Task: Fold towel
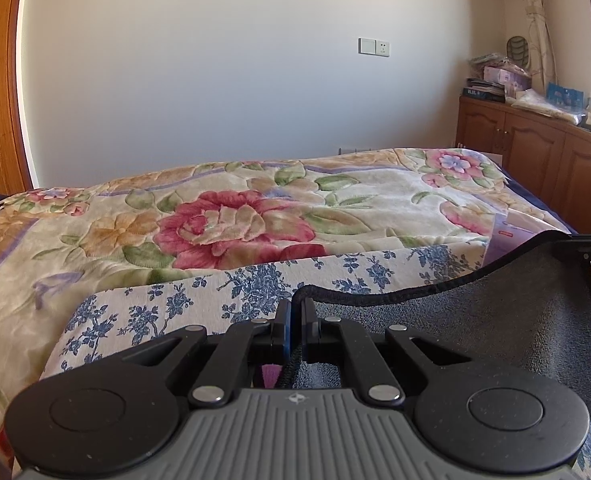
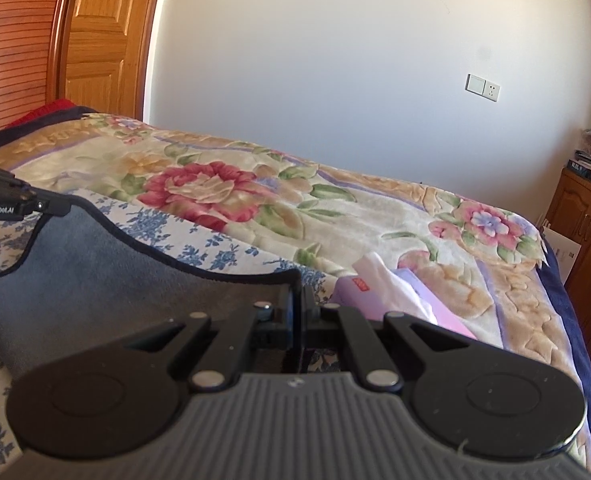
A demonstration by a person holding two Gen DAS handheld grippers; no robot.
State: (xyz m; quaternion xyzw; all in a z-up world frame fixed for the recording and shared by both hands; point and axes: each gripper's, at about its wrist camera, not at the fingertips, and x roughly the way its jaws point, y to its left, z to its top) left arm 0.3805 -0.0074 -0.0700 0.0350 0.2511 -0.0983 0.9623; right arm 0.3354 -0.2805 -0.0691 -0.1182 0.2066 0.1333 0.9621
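At six o'clock of the left wrist view, the left gripper (image 1: 295, 312) pinches the grey towel (image 1: 515, 308) corner — cloth sags toward three o'clock over the blue-flowered sheet (image 1: 199, 300). Right wrist view: right gripper (image 2: 297, 300) clamps the opposite corner; towel spreads toward nine o'clock — floral blanket (image 2: 335, 208) beyond.

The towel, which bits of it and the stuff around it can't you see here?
- Grey towel: its lower part is hidden behind the left tongs in the left wrist view, and behind the right tongs in the right wrist view.
- Pink box on the bed: partly covered by white cloth, label too small.
- Things on the wooden cabinet: too small and cut off by the edge.
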